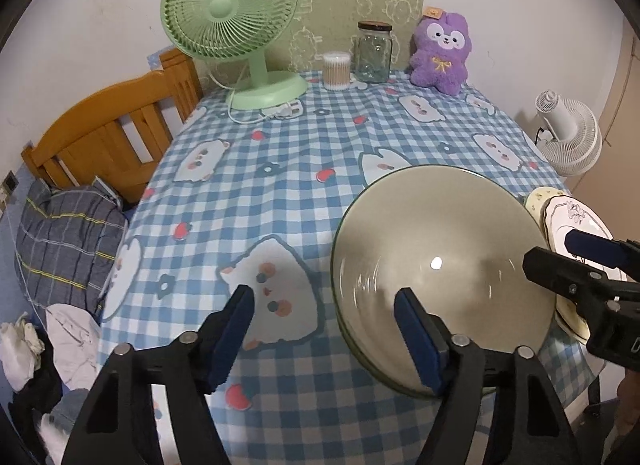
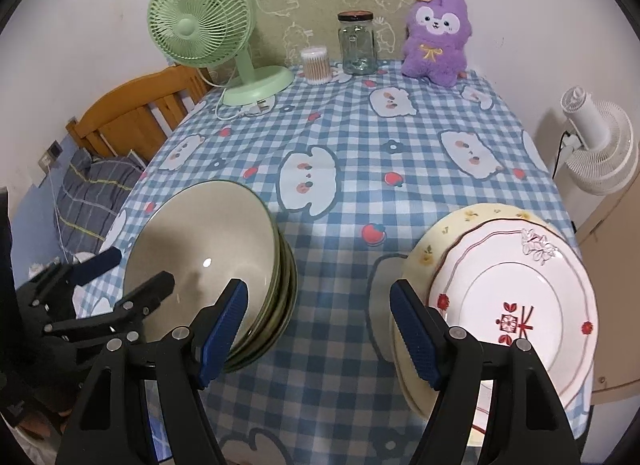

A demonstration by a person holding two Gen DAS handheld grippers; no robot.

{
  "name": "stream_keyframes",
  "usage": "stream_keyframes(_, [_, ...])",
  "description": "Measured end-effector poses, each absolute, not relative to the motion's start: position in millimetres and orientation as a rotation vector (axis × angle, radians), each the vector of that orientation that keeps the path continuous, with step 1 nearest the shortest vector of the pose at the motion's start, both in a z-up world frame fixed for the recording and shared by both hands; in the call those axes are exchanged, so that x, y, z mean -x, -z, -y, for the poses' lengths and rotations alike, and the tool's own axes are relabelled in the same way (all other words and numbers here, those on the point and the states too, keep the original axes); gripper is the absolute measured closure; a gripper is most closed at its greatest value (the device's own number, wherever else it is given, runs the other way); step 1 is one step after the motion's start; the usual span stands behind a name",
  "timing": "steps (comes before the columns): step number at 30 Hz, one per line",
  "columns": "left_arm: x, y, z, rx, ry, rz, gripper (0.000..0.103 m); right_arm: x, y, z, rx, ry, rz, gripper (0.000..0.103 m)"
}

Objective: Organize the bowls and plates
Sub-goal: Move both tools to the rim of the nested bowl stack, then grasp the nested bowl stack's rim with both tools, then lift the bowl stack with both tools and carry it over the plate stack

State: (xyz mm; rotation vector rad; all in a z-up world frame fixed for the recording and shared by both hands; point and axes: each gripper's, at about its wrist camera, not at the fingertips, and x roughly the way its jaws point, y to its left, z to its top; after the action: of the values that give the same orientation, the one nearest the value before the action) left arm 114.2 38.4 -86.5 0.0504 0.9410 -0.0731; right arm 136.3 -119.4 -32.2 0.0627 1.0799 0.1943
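My left tongs (image 1: 324, 329): jaws spread wide, holding nothing, low centre of the left view.
My right tongs (image 2: 318, 329): likewise spread and empty, low centre of the right view.
Bowls (image 2: 208, 253): greenish stack, lower left of the right view, on the checked tablecloth (image 2: 340, 137).
Plates (image 2: 516, 305): white patterned one on a yellow one, lower right.
Far edge: green fan (image 2: 200, 21), glass jar (image 2: 357, 45), purple plush (image 2: 436, 37).
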Motion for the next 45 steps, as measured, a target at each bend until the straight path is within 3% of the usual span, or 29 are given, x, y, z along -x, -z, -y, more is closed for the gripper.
stream_keyframes(7, [-128,101,-39,-0.003,0.109,-0.997,0.049,-146,45,115,-0.070,-0.204,-1.089,0.032])
stream_keyframes(13, [-130,102,-36,0.000,0.118,-0.997,0.050,-152,53,113,-0.077,-0.186,-1.107,0.036])
stream_keyframes(16, [-131,104,-34,-0.003,0.132,-1.005,0.057,-154,54,109,-0.068,-0.187,-1.106,0.042])
stream_keyframes(23, [-135,109,-31,0.017,0.193,-1.016,0.058,-158,69,108,-0.145,-0.217,-1.160,0.056])
stream_keyframes(30, [-136,112,-31,0.050,0.221,-1.017,0.058,-160,75,103,-0.159,-0.234,-1.178,0.060])
stream_keyframes(38, [-139,110,-26,0.024,0.219,-1.038,0.062,-160,77,101,-0.205,-0.247,-1.187,0.077])
stream_keyframes(45, [-139,110,-28,0.056,0.205,-1.044,0.064,-161,74,94,-0.168,-0.227,-1.197,0.076])
